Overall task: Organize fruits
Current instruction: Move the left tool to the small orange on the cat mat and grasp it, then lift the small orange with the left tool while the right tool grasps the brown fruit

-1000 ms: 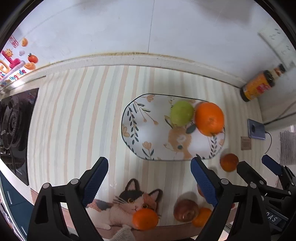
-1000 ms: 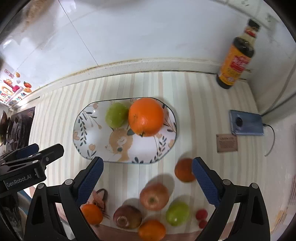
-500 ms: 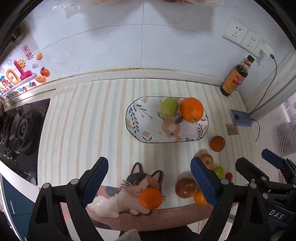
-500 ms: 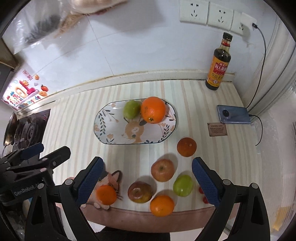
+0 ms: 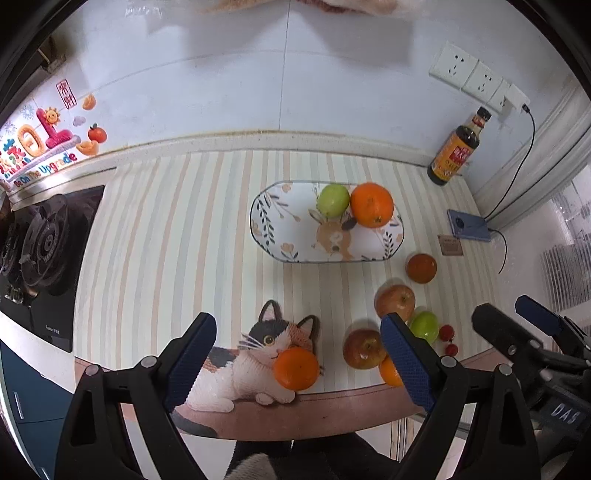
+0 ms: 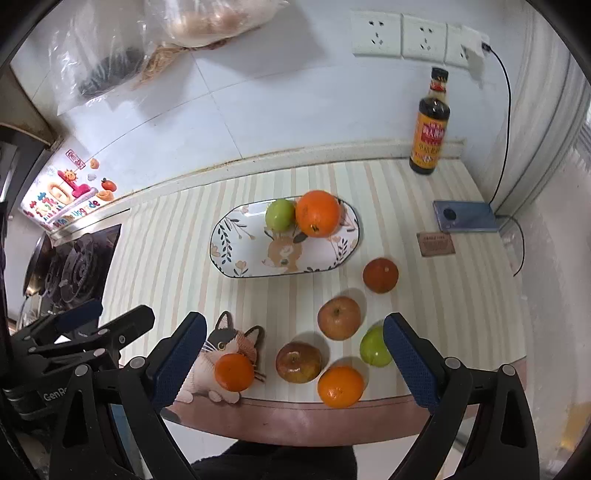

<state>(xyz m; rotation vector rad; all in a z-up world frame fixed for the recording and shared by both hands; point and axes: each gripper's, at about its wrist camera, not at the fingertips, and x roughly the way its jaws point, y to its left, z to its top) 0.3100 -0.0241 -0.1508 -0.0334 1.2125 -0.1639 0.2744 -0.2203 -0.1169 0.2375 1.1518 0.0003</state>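
1. A sauce bottle (image 6: 430, 125) stood upright at the table's (image 6: 177, 240) one-o'clock corner.
2. A blue phone (image 6: 466, 216) lay at three o'clock, cabled to wall sockets (image 6: 402, 35).
3. A brown card (image 6: 436, 244) lay just beside the phone.
4. A gas hob (image 5: 44, 251) sat at nine o'clock.

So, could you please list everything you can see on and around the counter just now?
plate: one, white with leaf print, mid-counter
large orange: one, on the plate's right side
green fruit: one, on the plate, touching the large orange
loose fruit: three oranges, two reddish apples, one green fruit, small red fruits, on the counter's near right
cat picture: one, on the mat's near edge, an orange on it
sauce bottle: one, dark, yellow label, back right
phone: one, blue, charging, right
brown card: one, beside the phone
stove: black, left
left hand-held gripper: blue pads, opening, nothing between them
right hand-held gripper: blue pads, open, empty
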